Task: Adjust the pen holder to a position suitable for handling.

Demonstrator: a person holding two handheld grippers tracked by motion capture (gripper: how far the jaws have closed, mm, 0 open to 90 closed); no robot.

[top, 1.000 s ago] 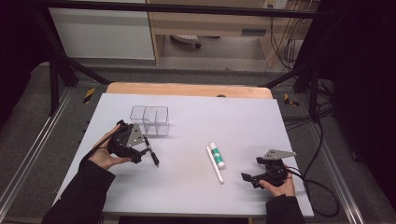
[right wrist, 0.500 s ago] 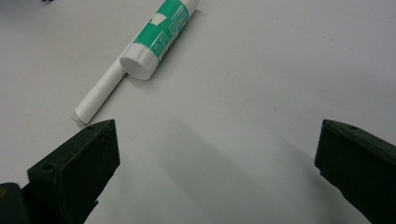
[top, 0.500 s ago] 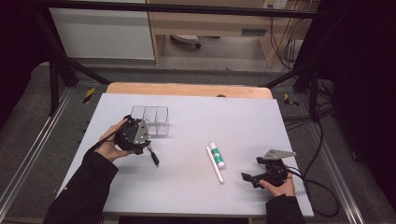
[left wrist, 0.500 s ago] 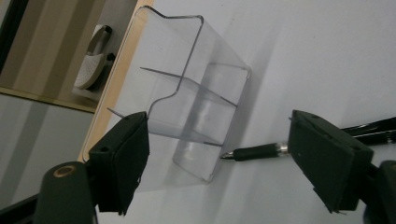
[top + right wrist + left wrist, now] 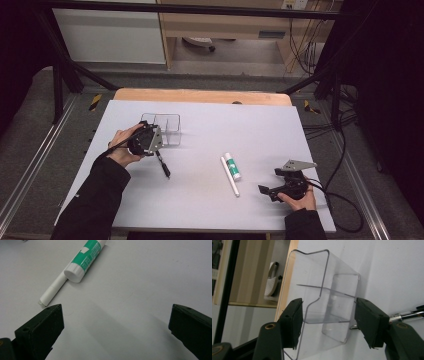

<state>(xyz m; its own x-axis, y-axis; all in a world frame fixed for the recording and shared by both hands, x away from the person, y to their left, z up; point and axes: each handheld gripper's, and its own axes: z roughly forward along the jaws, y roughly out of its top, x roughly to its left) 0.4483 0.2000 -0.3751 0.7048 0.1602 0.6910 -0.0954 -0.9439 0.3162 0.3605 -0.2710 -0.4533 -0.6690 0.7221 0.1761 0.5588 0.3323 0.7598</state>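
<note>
Organiser grasp under way, stationery not yet sorted

Tabletop (image 5: 210, 200) first: a pale grey sheet over a wooden board, with four loose things on it. Biggest of them is the clear organiser (image 5: 167, 127), a see-through plastic holder with inner dividers, which stands toward the far left part of the sheet and looks empty. The left hand-held gripper (image 5: 327, 322) has its jaws on either side of the near end of that organiser (image 5: 324, 305); they have just been closing, with the plastic between them. In the left gripper view a sliver of gap seems to remain at each pad, so I judge the pinch not quite made, though it is close. The right hand-held gripper (image 5: 116, 327) rests near the front right corner, its jaws spread wide with bare tabletop between them, holding nothing.

By my reading the work is at its start: the organiser is being taken in hand, probably to be steadied or shifted, and nothing has gone into a compartment. Left to do, likely, is to gather the three small items. The glue stick (image 5: 232, 166) and the white pen (image 5: 230, 176) lie side by side, touching, near the middle right, just ahead of the right gripper. The black pen (image 5: 163, 164) lies just beside the left hand, near the organiser.

Writing: the glue stick (image 5: 86, 257) carries a green and white label with small print, too blurred to read. The black pen's barrel (image 5: 407, 315) shows a printed band, also illegible. No brand can be made out anywhere.
</note>
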